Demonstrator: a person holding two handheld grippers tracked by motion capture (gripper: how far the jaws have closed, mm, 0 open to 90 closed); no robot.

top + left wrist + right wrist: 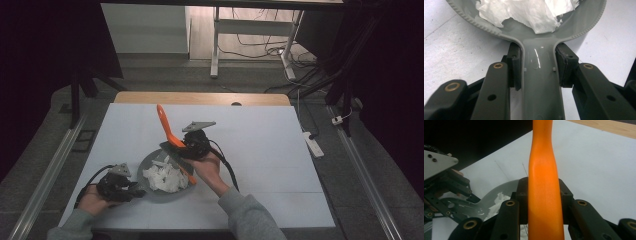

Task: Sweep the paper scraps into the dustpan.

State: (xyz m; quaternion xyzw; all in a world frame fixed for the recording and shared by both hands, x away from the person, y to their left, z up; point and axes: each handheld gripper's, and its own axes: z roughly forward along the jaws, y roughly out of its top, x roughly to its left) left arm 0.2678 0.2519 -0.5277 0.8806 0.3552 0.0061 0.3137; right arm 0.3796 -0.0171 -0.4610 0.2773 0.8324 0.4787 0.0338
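Here, at the left of the white worktop (260, 150), the left gripper (131, 191) rests low on the surface in the person's left hand (92, 200). Its jaws are closed on the flat handle of a grey pan (541, 82), one pad against each handle edge. The pan bowl (145, 165) lies just right of this gripper and contains crumpled white paper (164, 177), which covers most of the bowl floor. In the left gripper view the paper (534, 12) sits just beyond the handle root.

Above the far right rim of the pan, the right gripper (182, 150), held by the right hand (210, 170), has its jaws clamped on an orange spatula (170, 135). The spatula handle (545, 195) rises between the jaws and tilts up and away; its lower end reaches down beside the paper. The right gripper and the spatula stand across the pan's right side.

Behind the worktop are desk legs (216, 45) and loose cables (280, 50) on the floor, and a power strip (314, 144) lies at the right.
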